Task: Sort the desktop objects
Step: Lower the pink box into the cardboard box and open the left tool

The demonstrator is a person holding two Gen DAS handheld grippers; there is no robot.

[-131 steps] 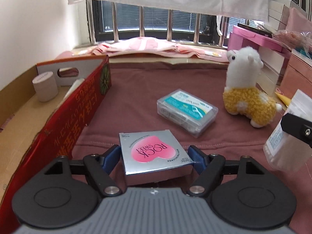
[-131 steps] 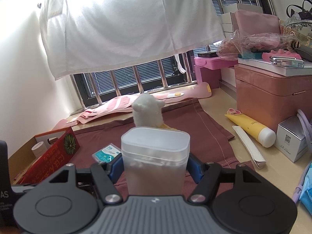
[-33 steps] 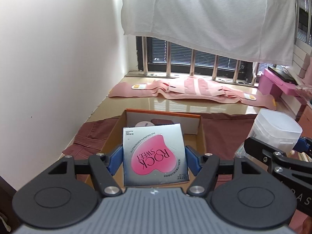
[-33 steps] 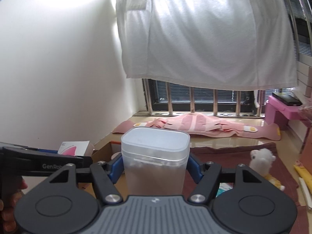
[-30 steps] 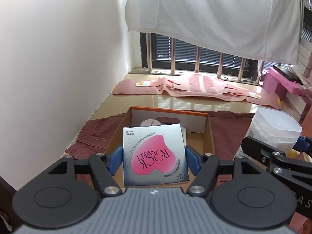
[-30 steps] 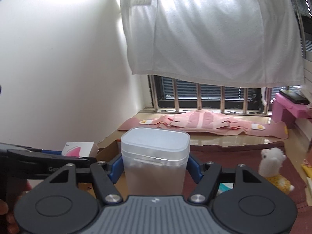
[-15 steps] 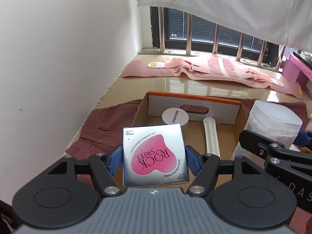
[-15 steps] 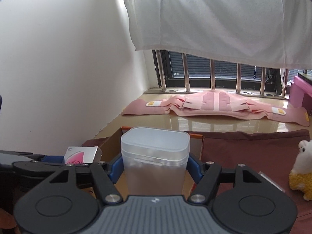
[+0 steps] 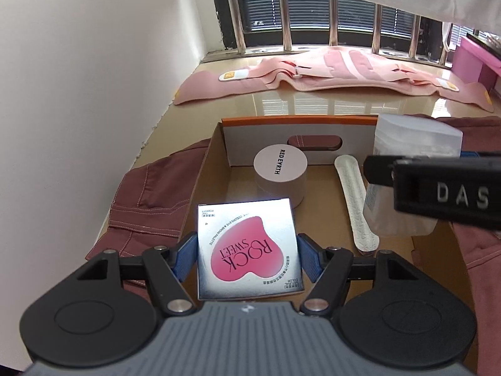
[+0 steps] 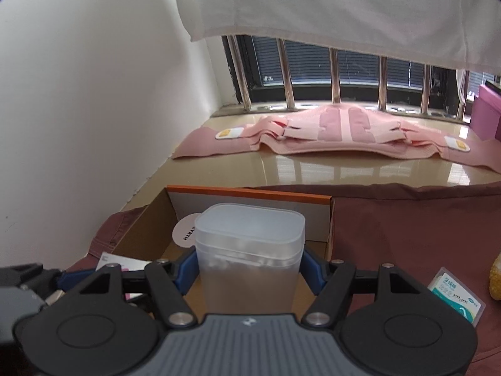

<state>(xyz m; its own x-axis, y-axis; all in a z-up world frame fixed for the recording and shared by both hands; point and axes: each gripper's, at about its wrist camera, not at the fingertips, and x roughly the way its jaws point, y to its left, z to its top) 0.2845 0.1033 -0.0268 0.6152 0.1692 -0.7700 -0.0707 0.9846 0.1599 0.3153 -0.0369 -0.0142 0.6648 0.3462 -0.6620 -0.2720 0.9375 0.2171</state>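
The cardboard box point(image 9: 316, 131) is the landmark: inside it a white round tub point(image 9: 279, 172) stands against the far wall, with a long white flat packet point(image 9: 353, 200) lying to its right. The left gripper point(image 9: 247, 258) is clamped on a silver box with a pink heart point(image 9: 249, 252), held over the near left part of the cardboard box. The right gripper point(image 10: 250, 271) is closed around a frosted plastic container point(image 10: 249, 250), over the box's right side, beside the packet. A maroon cloth point(image 10: 407, 219) lies under and right of the box, carrying a small teal-labelled case point(image 10: 457, 294). Beyond the box, bare glossy tabletop point(image 9: 313, 103) reaches a pink fabric band point(image 9: 328, 72) below barred windows; a white wall runs close on the left.
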